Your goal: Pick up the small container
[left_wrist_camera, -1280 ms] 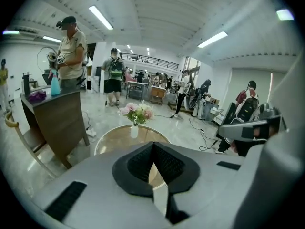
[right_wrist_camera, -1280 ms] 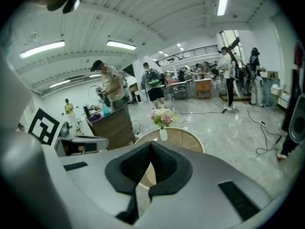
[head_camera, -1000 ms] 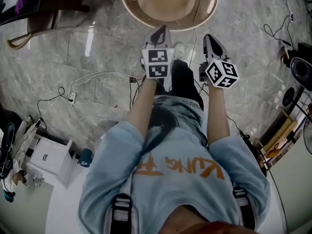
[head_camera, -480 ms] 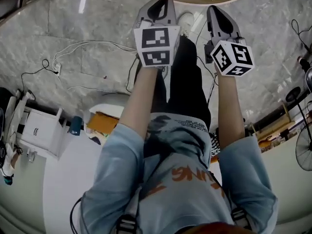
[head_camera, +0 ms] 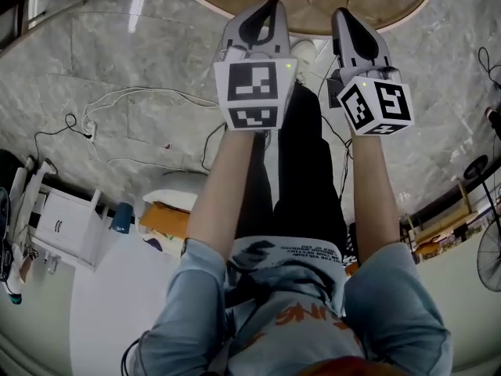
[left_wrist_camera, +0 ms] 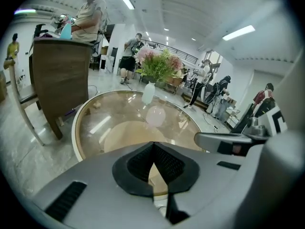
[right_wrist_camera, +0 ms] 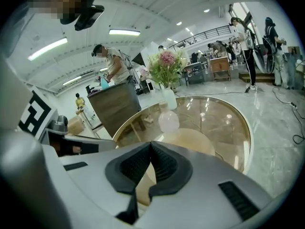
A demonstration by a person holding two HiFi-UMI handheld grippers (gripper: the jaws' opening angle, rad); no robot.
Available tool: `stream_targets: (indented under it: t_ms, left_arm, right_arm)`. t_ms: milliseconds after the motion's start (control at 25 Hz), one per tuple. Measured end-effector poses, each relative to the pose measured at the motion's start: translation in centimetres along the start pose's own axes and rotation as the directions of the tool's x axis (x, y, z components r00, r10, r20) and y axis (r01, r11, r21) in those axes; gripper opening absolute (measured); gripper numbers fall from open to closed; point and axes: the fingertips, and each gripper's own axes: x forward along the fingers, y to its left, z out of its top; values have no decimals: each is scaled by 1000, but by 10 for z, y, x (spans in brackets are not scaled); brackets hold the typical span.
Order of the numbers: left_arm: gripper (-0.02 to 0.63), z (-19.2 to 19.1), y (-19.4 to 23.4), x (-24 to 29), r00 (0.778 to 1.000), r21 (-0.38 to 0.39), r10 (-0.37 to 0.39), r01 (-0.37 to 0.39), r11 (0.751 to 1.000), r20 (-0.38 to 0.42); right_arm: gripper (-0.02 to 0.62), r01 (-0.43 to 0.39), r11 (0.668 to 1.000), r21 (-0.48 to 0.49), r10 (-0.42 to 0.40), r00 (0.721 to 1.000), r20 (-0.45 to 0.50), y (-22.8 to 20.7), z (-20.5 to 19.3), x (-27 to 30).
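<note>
- The left gripper (head_camera: 264, 20) is held out level in front of the person, pointing at the round glass-topped table (left_wrist_camera: 76, 128). In the left gripper view its ribbed black pads meet along one line with nothing between them, so it is closed and empty.
- The likeliest small container (left_wrist_camera: 155, 116) is a pale, pinkish, rounded body standing on the glass. It is near the middle of the table and just in front of a white vase of flowers (left_wrist_camera: 148, 92). It is well apart from both grippers. The head view cuts it off, so only the gripper views show it.
- Judging by its look, it is light and smooth-walled, perhaps thin glass or plastic. The rounded sides could slide out of flat pads, and a hard squeeze might crack it. Whether it has a neck or lid is too small to tell.
- A sensible hold would be across its widest part with the pads level, closing gently. The approach should come from the near side so the vase behind is not knocked, and the lift should go straight up off the glass.
- The right gripper (head_camera: 350, 22) is held beside the left one and aimed at the same table. Its pads are also pressed together on nothing. Either pair must open before any grasp.
</note>
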Motion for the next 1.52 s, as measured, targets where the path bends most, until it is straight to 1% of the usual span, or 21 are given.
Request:
stream_targets:
  t_ms: [80, 200, 240, 280, 320, 440, 520, 640, 720, 800, 880, 960, 1040, 1160, 1240, 1320, 1520]
  left_arm:
    - [23, 0, 2, 10, 1000, 0, 3, -3, 1000, 3]
    - [23, 4, 2, 20, 1000, -5, 1, -1, 1000, 2]
    - [23, 6, 2, 23, 1000, -2, -1, 1, 1000, 0]
    - [23, 7, 2, 26, 1000, 4, -3, 3, 1000, -2]
    - [23, 9, 1, 28, 1000, 10, -4, 4, 1000, -3]
    - [23, 12, 1, 35, 1000, 9, -5, 5, 1000, -4]
    - [23, 13, 3, 42, 1000, -11, -2, 2, 1000, -5]
    - [23, 16, 15, 52, 999, -79, 39, -40, 996, -6]
    - [23, 17, 16, 54, 999, -110, 40, -40, 993, -4]
    - [23, 16, 13, 56, 1000, -120, 19, -19, 993, -7]
    - [23, 15, 13, 55, 1000, -120, 15, -17, 993, -16]
    - [23, 13, 14, 56, 1000, -123, 14, -17, 992, -25]
    - [23, 9, 14, 56, 999, -119, 3, -7, 993, -35]
    - [23, 2, 13, 56, 998, -108, -9, 3, 994, -55]
    - [23, -3, 14, 56, 998, -110, -9, 2, 994, -66]
    - [23, -6, 12, 57, 997, -113, -16, 8, 994, -71]
    - [23, -3, 7, 58, 997, -109, -43, 35, 993, -68]
  right_arm:
    - [12, -15, 999, -33, 16, 999, 39, -6, 10, 19]
    - [24, -11, 995, -100, 17, 998, 60, -20, 21, 46]
    - [49, -4, 994, -107, 11, 998, 64, -25, 23, 53]
    - [86, 1, 995, -100, 6, 998, 65, -31, 24, 60]
    - [101, 4, 996, -84, 2, 998, 64, -36, 25, 66]
    - [119, 6, 998, -59, -2, 998, 65, -40, 29, 81]
    - [132, 10, 997, -76, -4, 998, 69, -41, 32, 89]
    - [134, 39, 995, -92, -30, 995, 100, -48, 43, 100]
    - [151, 47, 994, -99, -35, 991, 126, -51, 52, 109]
    - [185, 32, 992, -125, -13, 989, 146, -50, 62, 119]
    - [194, 7, 987, -162, 20, 986, 164, -47, 72, 129]
    - [228, -13, 979, -202, 49, 983, 176, -44, 80, 137]
    - [229, -15, 964, -266, 62, 983, 172, -43, 86, 144]
    - [213, -7, 928, -372, 70, 985, 155, -42, 89, 150]
    - [204, -5, 906, -424, 75, 986, 147, -41, 90, 151]
    - [201, -2, 895, -446, 76, 986, 149, -41, 90, 151]
    - [204, 4, 894, -448, 78, 983, 164, -36, 94, 155]
